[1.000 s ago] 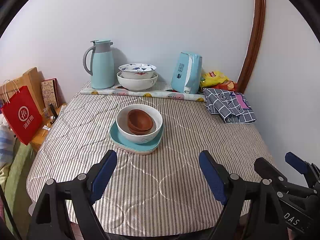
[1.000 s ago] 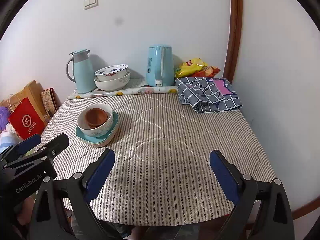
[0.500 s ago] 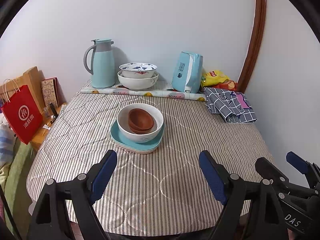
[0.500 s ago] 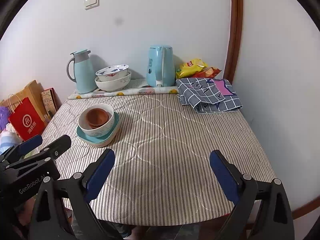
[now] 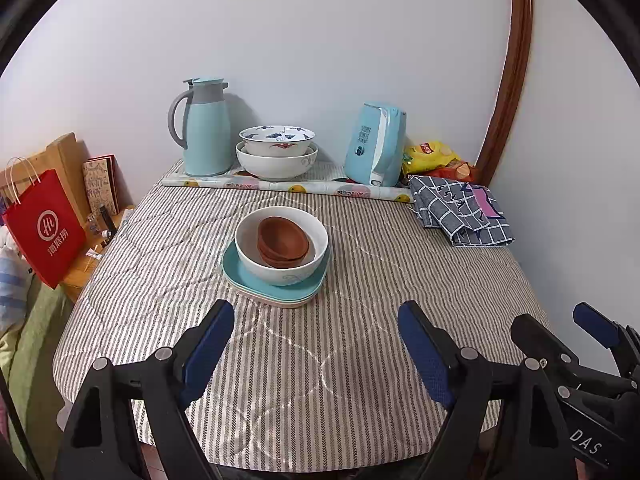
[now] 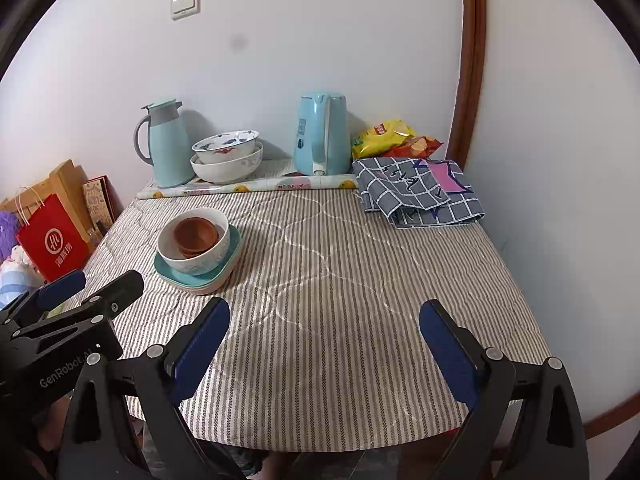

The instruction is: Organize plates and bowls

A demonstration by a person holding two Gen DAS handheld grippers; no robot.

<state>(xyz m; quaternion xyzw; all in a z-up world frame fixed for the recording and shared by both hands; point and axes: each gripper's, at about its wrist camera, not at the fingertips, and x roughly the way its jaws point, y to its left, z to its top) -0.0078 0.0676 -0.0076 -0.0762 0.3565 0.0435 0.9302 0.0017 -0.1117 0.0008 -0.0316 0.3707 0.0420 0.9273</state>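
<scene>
Left claw (image 5: pixel 316 328): released, its two blue pads stand wide apart with nothing between them; it hangs over the near edge of the counter (image 5: pixel 360 380).
Right claw (image 6: pixel 324 328): released also, pads wide apart and empty; it is beside the left claw, to its right, over the same near edge.
Stack of dishes: straight ahead of the left claw, near its pads but not touching them; from the right claw it is ahead and to the left.
Teal plates (image 5: pixel 240 268): the bottom of the stack, lying flat on the striped cloth, with a pale plate under them.
White bowl (image 5: pixel 280 264): it stands upright on the teal plates.
Brown bowls (image 5: pixel 282 236): nested inside the white bowl; how many I cannot tell for sure.
Far bowls: a patterned bowl (image 5: pixel 277 140) sits in a larger white bowl (image 5: pixel 276 166), far ahead of both claws, near the wall.
Teal jug (image 5: pixel 204 128): just left of the far bowls.
Teal kettle (image 5: pixel 374 144): to the right of the far bowls.
Checked cloth (image 6: pixel 416 192): folded, far ahead of the right claw, at the right corner.
Red bag (image 5: pixel 42 228): off the counter, to the left of the left claw.
</scene>
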